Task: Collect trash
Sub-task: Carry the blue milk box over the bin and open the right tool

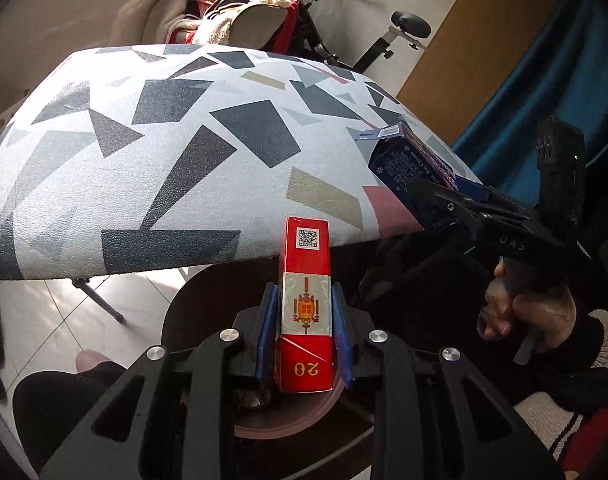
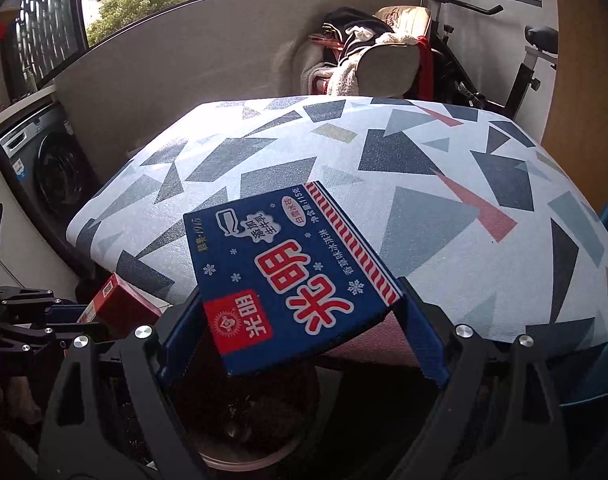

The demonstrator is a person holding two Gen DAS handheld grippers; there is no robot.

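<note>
left tool (image 1: 304,332): pinching the red cigarette pack (image 1: 304,304) by its two narrow sides, blue pads flat against them, though the grip looks light.
red pack, place: held off the patterned surface (image 1: 151,152), over what looks like a dark round bin (image 1: 191,312) below the edge; likely brought here to be dropped.
red pack, axis: long axis runs straight out along the fingers, qr-code end away from the camera, the "20" end nearest.
right tool (image 2: 299,312): spread wide yet clamped on the blue ice-cream box (image 2: 287,276) across its breadth.
blue box, place: in the air at the surface's near edge, above the same dark opening.
blue box, axis: printed face up, tilted, long axis pointing away over the surface.
</note>
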